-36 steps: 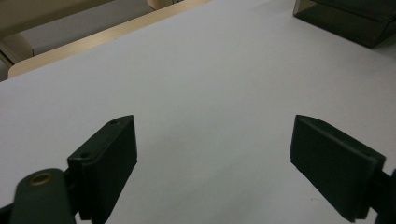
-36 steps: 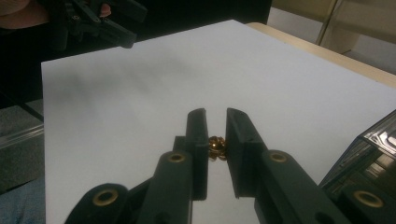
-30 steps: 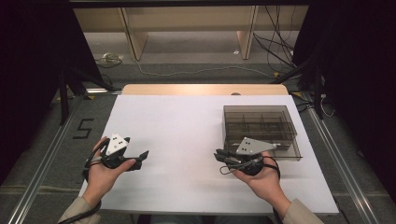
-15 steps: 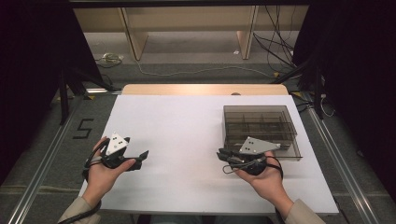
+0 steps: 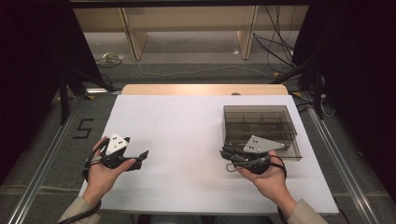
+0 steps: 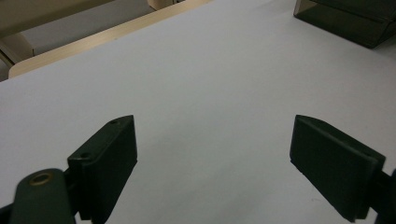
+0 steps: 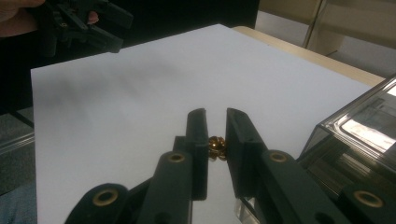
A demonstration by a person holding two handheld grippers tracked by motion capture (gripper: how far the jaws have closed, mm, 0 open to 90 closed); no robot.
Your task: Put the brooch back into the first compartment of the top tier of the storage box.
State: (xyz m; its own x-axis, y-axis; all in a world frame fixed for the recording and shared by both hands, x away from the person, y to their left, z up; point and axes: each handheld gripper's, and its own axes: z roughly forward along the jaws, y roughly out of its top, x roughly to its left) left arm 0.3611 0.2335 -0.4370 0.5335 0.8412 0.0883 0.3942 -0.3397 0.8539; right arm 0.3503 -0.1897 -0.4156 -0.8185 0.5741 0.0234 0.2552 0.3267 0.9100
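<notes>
Grippers number two. Left gripper (image 5: 140, 156), well left of the single smoked compartment box (image 5: 259, 122) on the white table (image 5: 187, 126), stands with jaws wide apart and empty. Right gripper (image 7: 215, 126), just beside the box's near-left corner, is clamped on one small brass fitting (image 7: 217, 147).

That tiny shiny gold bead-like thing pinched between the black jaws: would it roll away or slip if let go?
Probably. The small rounded gold-coloured metal piece looks bead-shaped, so it would likely roll on the smooth white table. Its glossy surface and the narrow pinch of the right gripper suggest it could slip. It looks hard, hardly fragile.
</notes>
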